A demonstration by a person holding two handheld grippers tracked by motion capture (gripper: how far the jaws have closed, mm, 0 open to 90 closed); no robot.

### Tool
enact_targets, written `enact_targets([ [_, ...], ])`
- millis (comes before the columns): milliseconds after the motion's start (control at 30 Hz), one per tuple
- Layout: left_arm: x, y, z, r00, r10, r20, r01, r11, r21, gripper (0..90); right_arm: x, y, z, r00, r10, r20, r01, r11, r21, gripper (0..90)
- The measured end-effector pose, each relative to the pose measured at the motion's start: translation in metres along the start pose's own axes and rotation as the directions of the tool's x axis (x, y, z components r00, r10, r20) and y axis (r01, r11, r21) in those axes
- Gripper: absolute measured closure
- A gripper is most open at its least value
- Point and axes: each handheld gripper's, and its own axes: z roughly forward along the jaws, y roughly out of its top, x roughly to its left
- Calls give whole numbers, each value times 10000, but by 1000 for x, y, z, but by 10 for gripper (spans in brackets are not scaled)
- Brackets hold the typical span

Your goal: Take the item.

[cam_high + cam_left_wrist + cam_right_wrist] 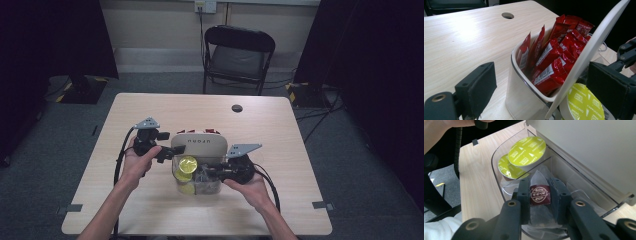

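On a wooden bench [150,107], the left gripper [161,149] is resting with its jaws standing wide around the raised white lid [589,52] of a clear organiser box [216,189]. Red sachets [554,55] are standing behind the lid. Rightward, the right gripper [540,197] is pinching a clear tea bag packet [539,195], inside the box's front compartment beside the yellow capsules [526,151].
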Motion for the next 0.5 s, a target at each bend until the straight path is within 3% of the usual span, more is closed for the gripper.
enact_targets([
  [267, 0, 0, 0, 10000, -14, -10, 14, 10000, 6, 90, 2, -1, 1, 9999, -13, -153, 13, 10000, -14, 871],
  [500, 0, 0, 0, 10000, -30, -7, 30, 10000, 30, 93, 1, 0, -2, 9996, 147, -251, -153, 9997, -206, 900],
])
